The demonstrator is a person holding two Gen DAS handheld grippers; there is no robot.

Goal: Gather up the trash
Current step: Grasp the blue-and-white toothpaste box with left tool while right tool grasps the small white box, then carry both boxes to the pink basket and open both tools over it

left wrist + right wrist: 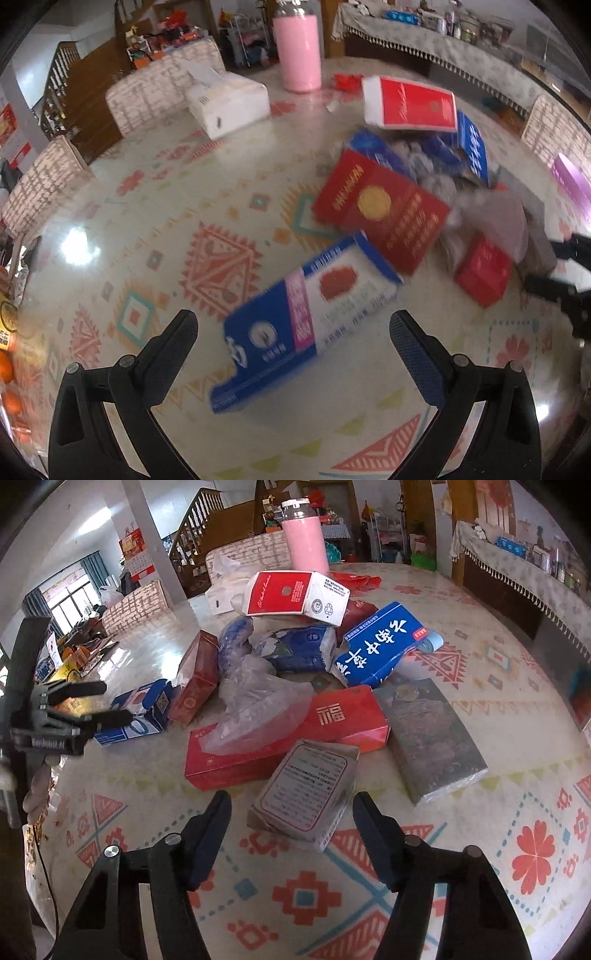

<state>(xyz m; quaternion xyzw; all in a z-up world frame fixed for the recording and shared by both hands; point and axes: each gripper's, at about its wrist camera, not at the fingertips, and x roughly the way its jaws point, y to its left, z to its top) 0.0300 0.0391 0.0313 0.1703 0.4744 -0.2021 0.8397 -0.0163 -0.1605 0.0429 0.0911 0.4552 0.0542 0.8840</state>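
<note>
The blue-and-white cardboard carton [306, 321] looks light, stiff but crushable; grip across its narrow sides. Both grippers' jaws gape wide, empty.

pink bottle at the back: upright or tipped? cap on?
Upright. The pink bottle stands on its base on the table behind the box pile, silver-and-white cap on top.

Both tools [293, 325] [291, 806] are matte black plastic, with textured pads [415, 354] and silver screws.

boxes [343, 716] piled mid-table [480, 849] | flask [306, 542] behind | tissue box [229, 99] left
</note>
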